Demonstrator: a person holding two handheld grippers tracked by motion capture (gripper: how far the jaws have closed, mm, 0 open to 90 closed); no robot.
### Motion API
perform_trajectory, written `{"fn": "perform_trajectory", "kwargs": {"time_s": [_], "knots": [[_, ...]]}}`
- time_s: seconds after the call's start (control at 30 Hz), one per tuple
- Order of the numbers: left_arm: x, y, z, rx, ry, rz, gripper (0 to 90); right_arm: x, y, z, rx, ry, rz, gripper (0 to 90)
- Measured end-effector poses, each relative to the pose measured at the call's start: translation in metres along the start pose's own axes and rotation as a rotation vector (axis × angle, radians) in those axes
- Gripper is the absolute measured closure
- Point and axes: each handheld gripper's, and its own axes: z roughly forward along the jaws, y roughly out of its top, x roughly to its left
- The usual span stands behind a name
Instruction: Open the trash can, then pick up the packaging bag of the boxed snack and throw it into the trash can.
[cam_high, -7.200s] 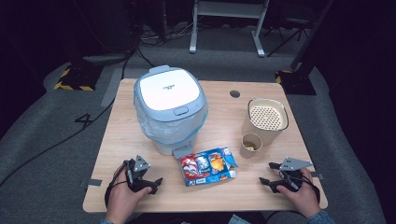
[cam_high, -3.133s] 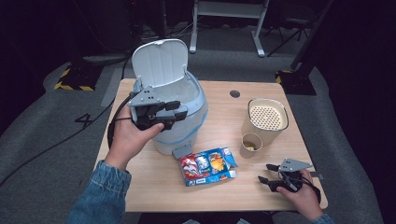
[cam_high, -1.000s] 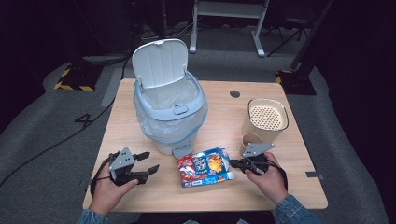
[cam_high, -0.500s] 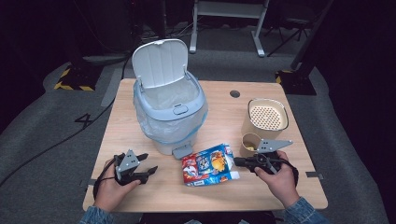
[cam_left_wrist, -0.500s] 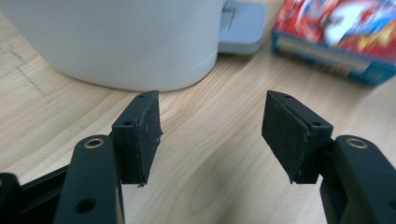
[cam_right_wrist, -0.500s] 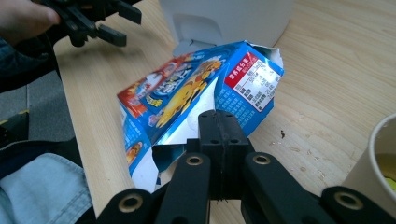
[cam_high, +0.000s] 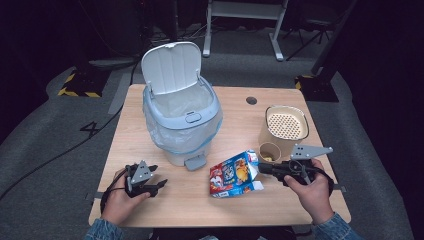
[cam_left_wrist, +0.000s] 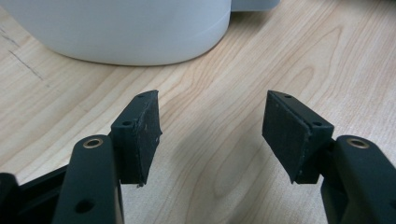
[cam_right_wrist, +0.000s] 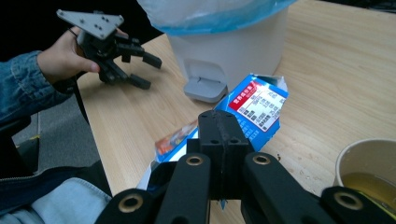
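A blue and red snack box (cam_high: 234, 173) is tilted, its right end lifted off the wooden table (cam_high: 235, 107). My right gripper (cam_high: 261, 169) is shut on that end of the box (cam_right_wrist: 259, 109); in the right gripper view its jaws (cam_right_wrist: 223, 126) meet on a thin flap. My left gripper (cam_high: 157, 177) rests low at the table's front left, open and holding nothing. In the left gripper view it (cam_left_wrist: 212, 130) faces bare wood below the bin's base (cam_left_wrist: 126, 28). The white pedal bin (cam_high: 182, 125) stands with its lid (cam_high: 171, 67) up and a blue liner inside.
A paper cup (cam_high: 270, 151) with brown liquid (cam_right_wrist: 369, 168) stands just right of the box. Behind it is a cream container with a perforated insert (cam_high: 285, 122). The bin's pedal (cam_right_wrist: 205, 88) juts toward the box. My left gripper (cam_right_wrist: 142, 70) shows far off.
My right gripper has risen and raised the box's right end off the table. My left gripper has sunk toward the tabletop.
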Motion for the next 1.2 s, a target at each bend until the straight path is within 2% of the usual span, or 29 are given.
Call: {"fn": "perform_trajectory", "kwargs": {"time_s": [0.13,0.47,0.53,0.63,0.67,1.03,1.2], "knots": [[-0.001,0.001,0.003,0.037,0.002,0.008,37.8,0.004,0.006,-0.007,-0.022,-0.002,-0.002,90.0],[0.001,0.001,0.004,0.045,0.002,-0.021,35.2,0.011,0.023,-0.021,-0.049,-0.002,-0.034,90.0],[0.003,0.001,0.005,0.053,-0.004,-0.051,33.8,0.013,0.029,-0.023,-0.054,-0.001,-0.046,90.0],[0.006,0.001,0.005,0.070,-0.030,-0.138,33.7,0.015,0.037,-0.027,-0.065,0.005,-0.057,90.0],[0.006,0.001,0.005,0.071,-0.029,-0.146,33.0,0.015,0.039,-0.028,-0.069,0.007,-0.059,90.0],[0.006,0.001,0.005,0.072,-0.029,-0.143,31.8,0.023,0.082,-0.039,-0.117,0.018,-0.111,90.0],[0.006,0.001,0.005,0.071,-0.029,-0.146,31.7,0.026,0.100,-0.041,-0.132,0.021,-0.115,90.0]]}}
